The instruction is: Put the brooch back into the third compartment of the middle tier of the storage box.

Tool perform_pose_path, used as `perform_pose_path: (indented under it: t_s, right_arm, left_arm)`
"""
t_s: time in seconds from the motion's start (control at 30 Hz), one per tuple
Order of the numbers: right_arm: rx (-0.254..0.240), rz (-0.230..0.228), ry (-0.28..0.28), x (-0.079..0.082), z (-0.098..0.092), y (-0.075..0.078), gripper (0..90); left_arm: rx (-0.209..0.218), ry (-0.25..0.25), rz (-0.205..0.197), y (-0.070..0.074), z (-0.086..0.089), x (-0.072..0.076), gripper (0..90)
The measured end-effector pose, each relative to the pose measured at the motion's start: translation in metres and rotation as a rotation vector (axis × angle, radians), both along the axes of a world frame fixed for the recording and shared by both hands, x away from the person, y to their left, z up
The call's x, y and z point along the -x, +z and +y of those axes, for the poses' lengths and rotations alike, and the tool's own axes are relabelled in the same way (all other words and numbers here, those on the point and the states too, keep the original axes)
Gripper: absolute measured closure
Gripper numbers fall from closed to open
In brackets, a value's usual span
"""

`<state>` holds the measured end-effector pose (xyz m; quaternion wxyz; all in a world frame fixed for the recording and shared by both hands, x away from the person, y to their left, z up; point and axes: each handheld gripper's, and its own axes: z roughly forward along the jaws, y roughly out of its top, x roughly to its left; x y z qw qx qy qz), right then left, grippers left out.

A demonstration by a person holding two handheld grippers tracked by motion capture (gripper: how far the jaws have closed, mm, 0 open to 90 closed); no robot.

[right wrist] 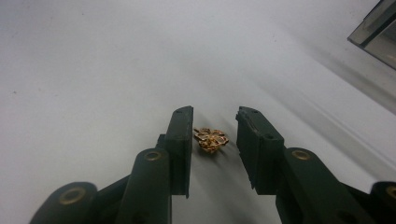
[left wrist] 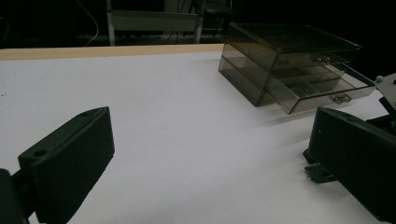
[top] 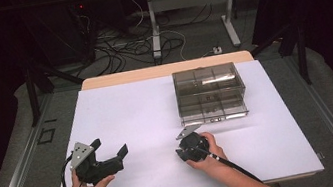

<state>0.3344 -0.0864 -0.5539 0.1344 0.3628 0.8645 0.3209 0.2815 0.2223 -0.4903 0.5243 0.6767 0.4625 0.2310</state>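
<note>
From the high view, my right gripper (top: 188,138) points down at the white tabletop (top: 132,114), at about seven o'clock from the smoky drawer box (top: 210,93), and my hand covers what lies under it. My left gripper (top: 110,150) rests well apart at nine o'clock from the right one, its fingers spread wide with nothing between them.

In the left gripper view, my two fingers (left wrist: 70,163) stand far apart over bare tabletop. The drawer box (left wrist: 289,65) sits at two o'clock, its lower drawer (left wrist: 322,88) pulled out toward me.

In the right gripper view, a small gold ornament (right wrist: 211,139) lies on the tabletop between my fingers (right wrist: 181,140). The left one looks touching or just beside it; the right one is apart, so nothing is gripped yet.

I judge this to be the pickup of the ornament, with the grasp half made. Next I need to close evenly until both fingers pinch it, staying low so the thin piece does not slip, then lift and carry it, probably to the open drawer.
</note>
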Motion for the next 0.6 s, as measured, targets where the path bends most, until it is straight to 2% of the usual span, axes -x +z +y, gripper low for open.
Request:
perform_pose_path:
  t_s: [0.27,0.4,0.6]
  right_arm:
    - [0.002,-0.007,0.023,0.0,0.0003,0.0,71.8]
    - [-0.003,0.007,0.002,0.0005,0.0003,0.0002,74.6]
    - [-0.008,0.01,0.003,-0.0005,-0.0008,0.0004,75.5]
  left_arm:
    - [0.002,0.001,0.0,-0.0003,-0.0006,-0.0001,0.3]
    - [0.001,0.001,0.001,-0.0004,-0.0004,-0.0003,0.3]
    - [-0.002,0.001,0.001,-0.0004,0.0001,-0.0004,0.3]
